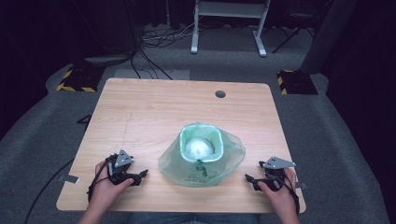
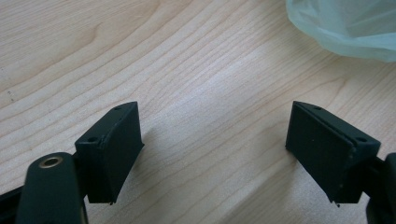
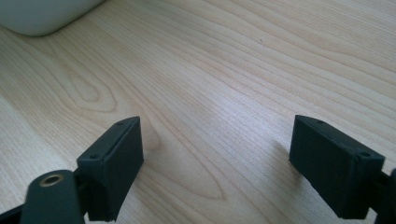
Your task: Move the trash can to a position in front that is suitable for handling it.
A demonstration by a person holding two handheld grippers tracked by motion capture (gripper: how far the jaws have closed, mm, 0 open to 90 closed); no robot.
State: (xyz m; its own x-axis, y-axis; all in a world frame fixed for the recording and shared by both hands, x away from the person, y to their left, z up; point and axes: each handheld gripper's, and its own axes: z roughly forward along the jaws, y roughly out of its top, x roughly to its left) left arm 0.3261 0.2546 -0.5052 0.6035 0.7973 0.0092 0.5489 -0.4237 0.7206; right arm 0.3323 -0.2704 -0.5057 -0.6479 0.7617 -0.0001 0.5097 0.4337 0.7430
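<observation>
Both hands are resting at the near edge of the table (image 1: 140, 100) — the left gripper (image 1: 140, 176) is sitting left of the green bag (image 1: 187, 168), jaws spread wide on nothing, and the right gripper (image 1: 251, 179) is mirroring it on the bag's right, equally released. The bag is lining a small bin (image 1: 201, 142) mid-table, something white inside. Looks like the approach stage — next, each gripper needs to be closing in on the bag's loose skirt. Dark print on the bag is too small to read.
</observation>
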